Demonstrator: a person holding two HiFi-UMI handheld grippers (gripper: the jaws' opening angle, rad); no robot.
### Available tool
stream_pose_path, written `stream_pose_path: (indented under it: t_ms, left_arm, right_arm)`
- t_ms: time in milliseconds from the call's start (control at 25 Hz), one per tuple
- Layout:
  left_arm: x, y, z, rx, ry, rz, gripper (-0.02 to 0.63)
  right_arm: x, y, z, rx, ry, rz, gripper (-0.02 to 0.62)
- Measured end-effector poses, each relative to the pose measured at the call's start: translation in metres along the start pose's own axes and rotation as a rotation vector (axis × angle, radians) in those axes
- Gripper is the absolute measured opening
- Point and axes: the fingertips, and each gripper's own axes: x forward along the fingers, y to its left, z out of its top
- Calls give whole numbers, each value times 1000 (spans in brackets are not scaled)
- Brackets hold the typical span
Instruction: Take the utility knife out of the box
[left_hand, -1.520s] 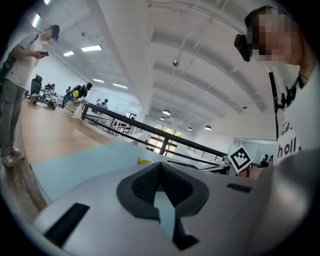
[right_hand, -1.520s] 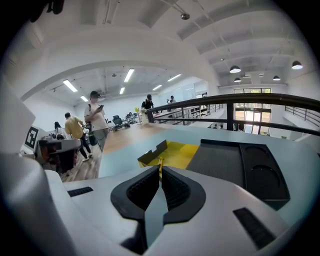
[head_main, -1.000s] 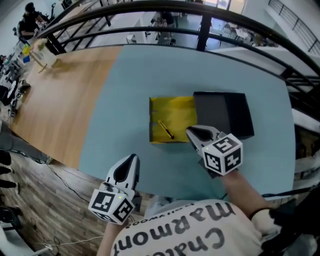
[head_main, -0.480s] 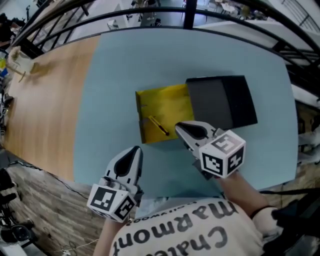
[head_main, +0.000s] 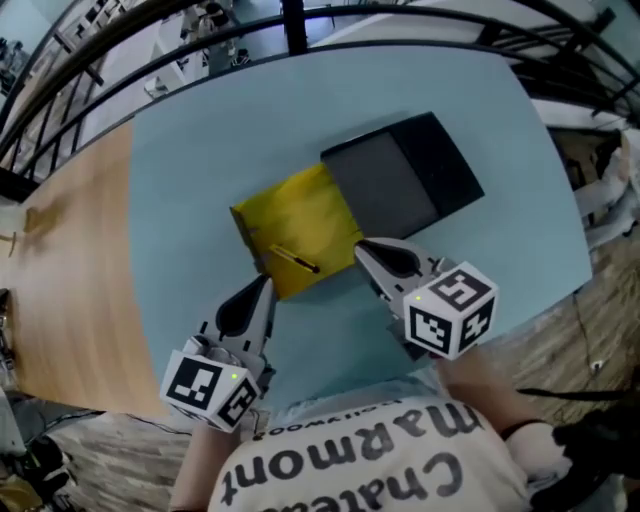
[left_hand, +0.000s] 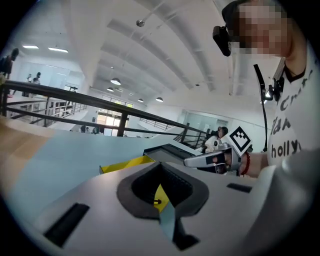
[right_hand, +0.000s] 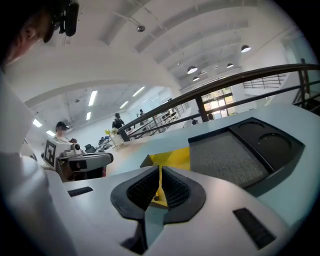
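The utility knife (head_main: 293, 261) lies in the open yellow box (head_main: 308, 205), just past both sets of fingers. The left gripper (head_main: 258, 290) and right gripper (head_main: 366, 250) point at it, fingers pressed together and empty, probably ready to reach in.

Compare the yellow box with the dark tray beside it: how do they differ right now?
The yellow box is bright yellow inside; the dark tray is part grey, part black. The yellow box holds the utility knife; the dark tray holds nothing, showing only a textured panel and two round recesses. Both lie open, edge to edge, on the teal table.
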Motion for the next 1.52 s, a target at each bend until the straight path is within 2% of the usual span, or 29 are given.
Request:
stream_pose_path:
  t_ms: [160,280,440,640,800,880,960,1120,1280,1400,1520]
  left_arm:
    - [7,2,7,77,48,-112,2]
    - [12,11,-4,192,153,-197,2]
    - [22,19,-17,423,288,-314,2]
    - [37,10,-23,694,328,-420,2]
    - [49,3,-39,929,395,-511,3]
    - [53,0,-52,973,450,-579,23]
    - [58,-4,-65,1003,511,-641,78]
    - [73,-5,-98,1088,650,-711,121]
    - [84,9,-119,1206,784,-746,104]
    - [87,9,-130,1252,895,-790,98]
    - [85,13,-141,1290,971,-825,100]
  right_arm:
    - [-15,-1,-12,68,-47,-96,38]
    - [-23,5,-25,106,-76,-166,38]
    - [-35,12,-43,144,-123,-278,38]
    - [-48,17,-60,163,-133,-356,38]
    - [-59,20,-69,180,-142,-402,38]
    - [-66,20,-75,189,-142,-429,38]
    - [-76,15,-83,205,-144,-461,38]
    - [-94,1,-100,235,-151,-505,38]
    - [-101,0,-102,245,-155,-520,38]
    - [-112,-6,-109,256,-152,-536,38]
    - [-116,-8,-117,282,-156,-556,38]
